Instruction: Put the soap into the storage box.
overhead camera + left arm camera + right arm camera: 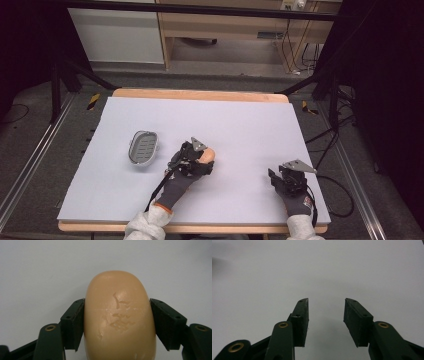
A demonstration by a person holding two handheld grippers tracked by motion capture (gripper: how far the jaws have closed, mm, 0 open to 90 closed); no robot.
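Soap [119, 315] sits pinched between my left gripper's [197, 156] 2 jaws, just off the bench [240, 125], right of the dish [143, 148], which lies near but apart from it. My right gripper [280, 179] rests low at the bench's right side; in its own view the jaws show a gap with nothing between, yet I read that as their closed rest, holding nothing. My worry is the grip: the bar is rounded and smooth, and the pads touch only its 2 flanks, so a tilt or a quick swing toward the dish could let it squirt out. Squeezing harder may dent it, as its face is already scuffed. A light dish could also skid if the bar lands off-centre.
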